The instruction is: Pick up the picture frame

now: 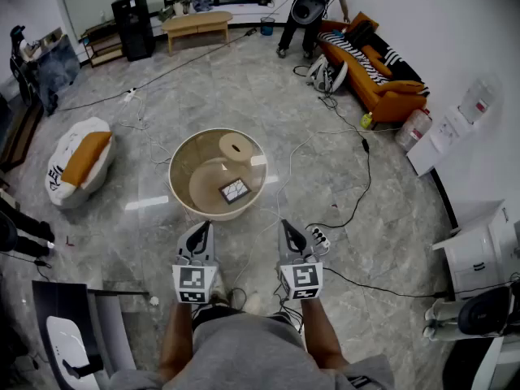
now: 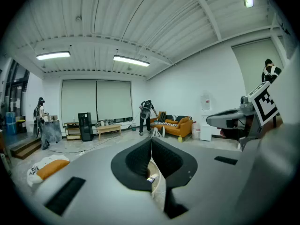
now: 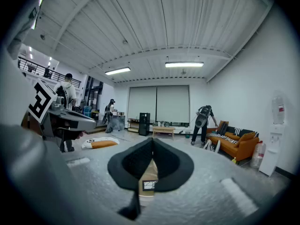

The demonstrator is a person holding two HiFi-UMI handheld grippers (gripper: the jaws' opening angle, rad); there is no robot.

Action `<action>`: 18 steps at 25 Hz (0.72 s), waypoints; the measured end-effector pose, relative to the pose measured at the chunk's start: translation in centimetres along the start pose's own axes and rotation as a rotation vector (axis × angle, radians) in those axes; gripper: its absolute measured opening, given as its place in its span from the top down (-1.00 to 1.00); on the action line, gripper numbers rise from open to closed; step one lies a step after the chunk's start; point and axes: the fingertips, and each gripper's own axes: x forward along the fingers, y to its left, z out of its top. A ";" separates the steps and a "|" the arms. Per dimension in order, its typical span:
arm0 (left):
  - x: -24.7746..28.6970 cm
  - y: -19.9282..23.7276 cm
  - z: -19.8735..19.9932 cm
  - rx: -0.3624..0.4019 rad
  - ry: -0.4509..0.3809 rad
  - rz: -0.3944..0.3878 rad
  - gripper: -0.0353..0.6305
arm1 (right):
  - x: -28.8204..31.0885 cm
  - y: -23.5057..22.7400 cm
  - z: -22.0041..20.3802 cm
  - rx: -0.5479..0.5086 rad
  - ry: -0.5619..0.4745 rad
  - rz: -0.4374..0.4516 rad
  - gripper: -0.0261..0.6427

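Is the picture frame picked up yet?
Nothing looks done yet: the picture frame lies flat on the round table. In hand: nothing. The left gripper and the right gripper are both shut and empty, held short of the table. Left to do: reach over, open the jaws, close on the frame and lift it.

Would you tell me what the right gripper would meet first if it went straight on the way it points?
Likely nothing close: the right gripper aims over the table, with the frame lying below its line. The way looks free, though depth is unclear.
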 end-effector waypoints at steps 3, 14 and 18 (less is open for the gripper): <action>-0.5 -0.1 -0.1 -0.005 0.001 0.000 0.83 | -0.4 0.4 0.2 0.001 -0.005 0.007 0.92; -1.7 -1.8 0.0 0.009 -0.006 -0.002 0.83 | -2.8 0.1 0.1 0.010 -0.019 0.002 0.92; -2.1 -2.8 0.5 0.014 -0.019 -0.014 0.83 | -4.0 -0.1 0.0 0.013 -0.019 -0.009 0.92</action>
